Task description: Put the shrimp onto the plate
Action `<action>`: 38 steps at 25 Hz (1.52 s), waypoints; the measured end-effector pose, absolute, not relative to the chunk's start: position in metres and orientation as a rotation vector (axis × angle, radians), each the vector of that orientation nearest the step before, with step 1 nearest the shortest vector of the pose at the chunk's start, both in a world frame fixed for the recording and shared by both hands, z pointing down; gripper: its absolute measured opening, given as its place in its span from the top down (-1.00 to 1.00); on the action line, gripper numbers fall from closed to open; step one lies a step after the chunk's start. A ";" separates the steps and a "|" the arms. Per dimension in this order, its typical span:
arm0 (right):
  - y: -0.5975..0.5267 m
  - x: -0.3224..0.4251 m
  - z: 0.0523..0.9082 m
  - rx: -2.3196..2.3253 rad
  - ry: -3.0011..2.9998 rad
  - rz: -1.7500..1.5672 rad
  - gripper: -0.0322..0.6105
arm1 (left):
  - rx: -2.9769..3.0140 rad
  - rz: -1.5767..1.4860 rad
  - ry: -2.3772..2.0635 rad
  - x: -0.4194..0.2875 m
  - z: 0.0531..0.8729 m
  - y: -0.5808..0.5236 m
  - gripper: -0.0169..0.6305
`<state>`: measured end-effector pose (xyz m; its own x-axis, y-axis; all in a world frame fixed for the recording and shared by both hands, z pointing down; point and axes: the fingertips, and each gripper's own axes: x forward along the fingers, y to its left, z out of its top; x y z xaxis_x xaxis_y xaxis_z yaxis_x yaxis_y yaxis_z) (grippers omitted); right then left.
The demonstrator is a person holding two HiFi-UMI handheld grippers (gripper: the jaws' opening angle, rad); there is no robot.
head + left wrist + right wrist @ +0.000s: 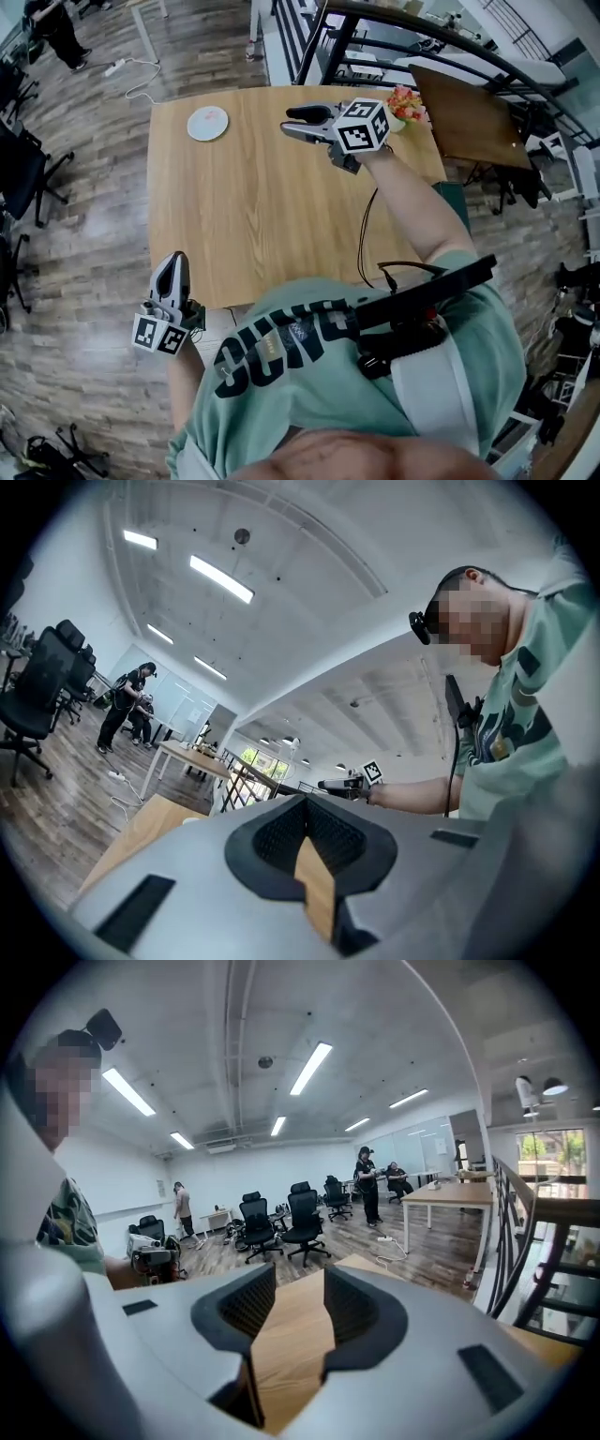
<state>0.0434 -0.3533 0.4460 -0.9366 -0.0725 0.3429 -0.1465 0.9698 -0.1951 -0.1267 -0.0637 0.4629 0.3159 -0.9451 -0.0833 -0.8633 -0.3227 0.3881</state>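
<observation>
Left claw point(175, 261) at table point(262, 206) near-left corner

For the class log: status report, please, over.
Left gripper shut, empty. Right gripper open, empty, above table. Shrimp at far edge, not on plate. Nothing in the way.

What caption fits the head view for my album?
Right tongs hover open over the wooden table, between plate and shrimp.

The person wears a mint-green short-sleeved T-shirt point(309, 375) with dark block lettering and a thin black cable point(364, 234); the grey left gripper point(175, 257) and right gripper point(287, 123) each carry a white square-marker cube point(362, 125)
</observation>
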 end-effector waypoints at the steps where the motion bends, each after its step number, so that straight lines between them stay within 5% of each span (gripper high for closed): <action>1: -0.345 0.060 0.440 0.164 -2.791 0.308 0.42 | 2.322 -0.431 -1.636 -0.117 0.459 -0.061 0.95; 10: -0.260 0.236 0.440 0.265 -2.825 0.373 0.86 | 2.386 -0.424 -1.531 0.026 0.430 -0.051 0.95; 18: -0.221 0.362 0.435 0.342 -2.916 0.411 0.88 | 2.409 -0.340 -1.523 0.136 0.403 -0.021 0.95; 29: -0.190 0.406 0.437 0.402 -2.990 0.395 0.88 | 2.451 -0.218 -1.433 0.180 0.385 -0.036 0.95; 38: -0.149 0.345 0.423 0.543 -2.986 0.368 0.88 | 2.563 -0.232 -1.277 0.116 0.392 -0.035 0.95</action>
